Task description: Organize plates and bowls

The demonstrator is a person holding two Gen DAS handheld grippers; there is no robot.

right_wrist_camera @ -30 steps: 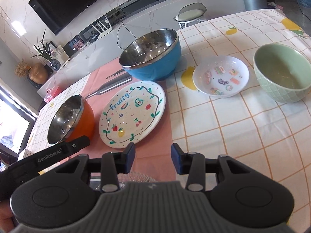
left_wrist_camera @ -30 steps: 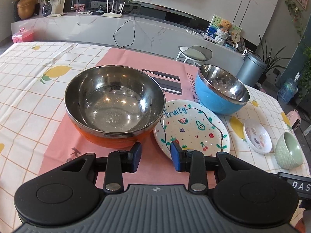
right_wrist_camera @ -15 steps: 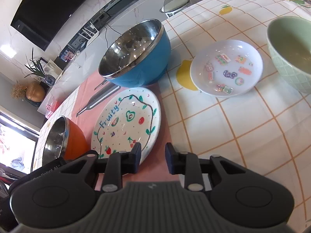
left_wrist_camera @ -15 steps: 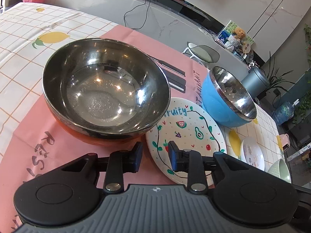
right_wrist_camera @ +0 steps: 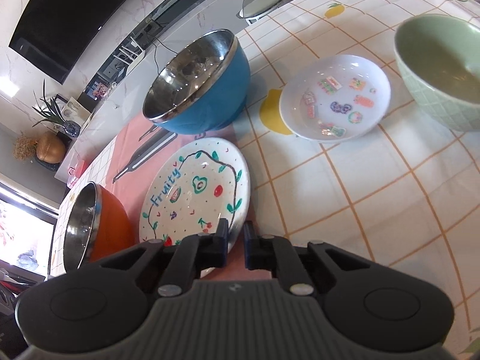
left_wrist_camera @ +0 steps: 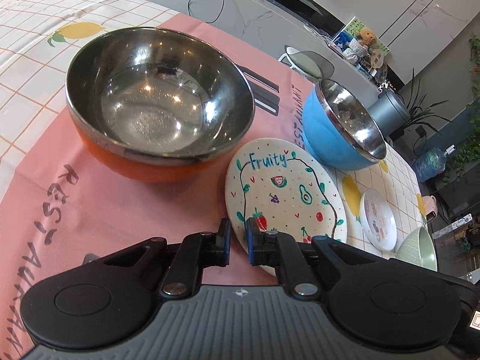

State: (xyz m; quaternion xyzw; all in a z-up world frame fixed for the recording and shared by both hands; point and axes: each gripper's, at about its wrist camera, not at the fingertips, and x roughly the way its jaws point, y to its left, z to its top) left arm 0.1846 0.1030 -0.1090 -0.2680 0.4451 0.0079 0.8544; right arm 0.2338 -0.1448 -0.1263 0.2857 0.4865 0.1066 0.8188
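Nearest, both grippers are clenched on the near rim of the plate (left_wrist_camera: 285,198): the left gripper (left_wrist_camera: 238,234) pinches its left edge, the right gripper (right_wrist_camera: 235,237) its right edge. Nothing looks stacked or sorted yet, so the task seems barely begun. The plate, white with painted fruit and the word "Fruity", lies flat on the pink mat (left_wrist_camera: 99,210). Just beside it sits the orange bowl (left_wrist_camera: 156,114), steel inside; beyond it the blue bowl (right_wrist_camera: 198,84). Farther right, apart on the checked cloth (right_wrist_camera: 345,195), are a small dish (right_wrist_camera: 336,99) and a green bowl (right_wrist_camera: 441,69).
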